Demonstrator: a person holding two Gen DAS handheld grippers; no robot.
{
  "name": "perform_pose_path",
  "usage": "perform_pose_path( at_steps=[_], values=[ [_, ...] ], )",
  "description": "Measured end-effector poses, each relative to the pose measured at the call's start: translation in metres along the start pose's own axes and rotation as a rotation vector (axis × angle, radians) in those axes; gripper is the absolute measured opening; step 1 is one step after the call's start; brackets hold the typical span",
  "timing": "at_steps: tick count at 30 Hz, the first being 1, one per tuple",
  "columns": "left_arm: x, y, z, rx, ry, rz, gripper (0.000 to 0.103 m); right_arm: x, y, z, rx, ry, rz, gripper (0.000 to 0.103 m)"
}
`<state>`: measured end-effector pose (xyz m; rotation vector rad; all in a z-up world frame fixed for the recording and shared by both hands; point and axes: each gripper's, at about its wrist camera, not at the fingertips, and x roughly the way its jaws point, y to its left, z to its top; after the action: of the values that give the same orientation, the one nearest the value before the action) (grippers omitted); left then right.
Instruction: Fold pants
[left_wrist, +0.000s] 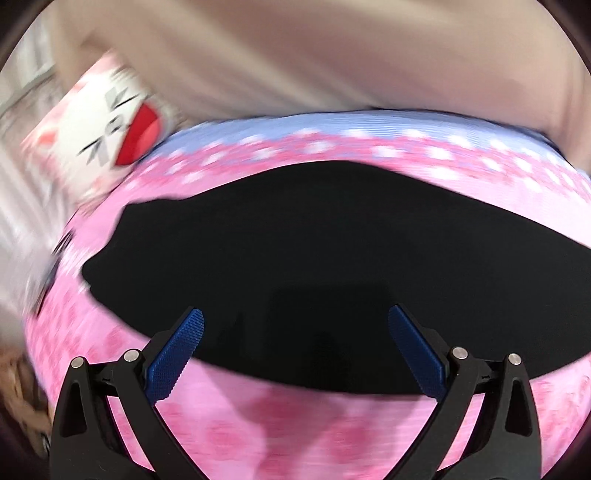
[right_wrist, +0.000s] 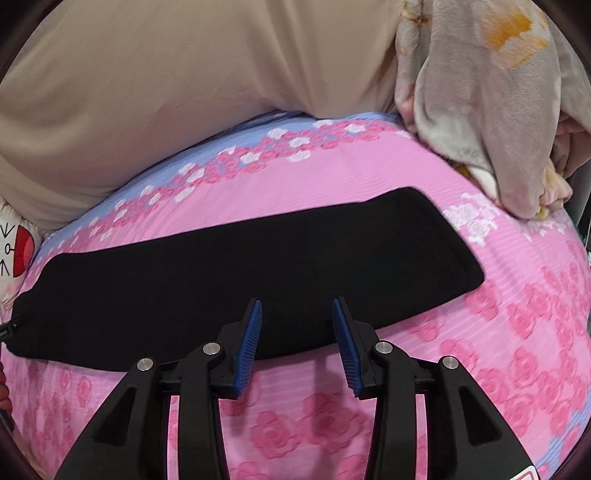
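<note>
The black pants (right_wrist: 258, 266) lie flat as a long folded strip across a pink rose-print bedsheet (right_wrist: 480, 332). In the left wrist view the pants (left_wrist: 332, 251) fill the middle, with an uneven edge at the left. My left gripper (left_wrist: 295, 317) is open wide and empty, its blue pads (left_wrist: 177, 354) hovering over the near edge of the pants. My right gripper (right_wrist: 297, 306) is open and empty, its fingertips over the near edge of the pants around mid-length.
A beige pillow (right_wrist: 166, 110) lies behind the pants. A grey floral blanket (right_wrist: 498, 110) is heaped at the back right. A white cartoon cushion (left_wrist: 110, 129) with a red mouth sits at the left. The left wrist view is motion-blurred.
</note>
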<state>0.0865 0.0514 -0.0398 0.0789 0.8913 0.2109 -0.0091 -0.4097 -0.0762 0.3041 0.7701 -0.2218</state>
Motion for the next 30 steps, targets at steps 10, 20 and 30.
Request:
perform_pose_path(
  at_steps=[10, 20, 30],
  values=[
    [0.011, 0.051, -0.01, -0.079, 0.012, -0.048, 0.098, -0.003, -0.003, -0.005, 0.116, -0.047, -0.067, 0.055],
    [0.001, -0.019, -0.003, 0.053, -0.012, -0.173, 0.098, -0.017, -0.119, 0.01, 0.317, -0.04, -0.146, 0.062],
    [0.001, -0.049, 0.003, 0.097, 0.003, -0.148, 0.098, 0.044, -0.116, 0.037, 0.262, 0.053, 0.044, 0.017]
  ],
)
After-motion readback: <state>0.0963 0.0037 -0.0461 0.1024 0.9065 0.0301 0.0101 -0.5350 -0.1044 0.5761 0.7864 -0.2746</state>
